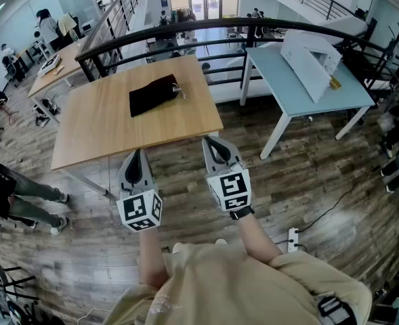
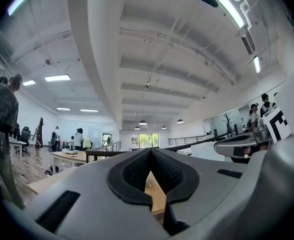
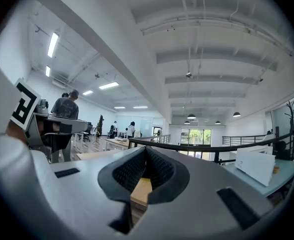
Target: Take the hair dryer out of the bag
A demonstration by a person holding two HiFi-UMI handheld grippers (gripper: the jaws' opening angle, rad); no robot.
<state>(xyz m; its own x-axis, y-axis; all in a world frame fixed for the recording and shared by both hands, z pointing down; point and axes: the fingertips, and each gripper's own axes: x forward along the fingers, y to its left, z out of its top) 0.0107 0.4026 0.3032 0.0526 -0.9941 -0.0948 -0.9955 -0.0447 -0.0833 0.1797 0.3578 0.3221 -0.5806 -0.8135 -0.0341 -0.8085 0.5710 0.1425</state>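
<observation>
On wooden table (image 1: 97, 124): black bag (image 1: 154, 95); left tool (image 1: 137, 156), right tool (image 1: 214, 143) closed, empty.

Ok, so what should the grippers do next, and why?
Probably reach forward to the black bag on the wooden table, opening the jaws. The left gripper and right gripper are both shut, empty, and hang at the table's near edge, apart from the bag.

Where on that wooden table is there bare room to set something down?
The wooden table is mostly bare: the whole near half, between the black bag and the near edge, and the left strip from the bag to the left edge. Tightest is the far right corner, between the bag and the black railing.
</observation>
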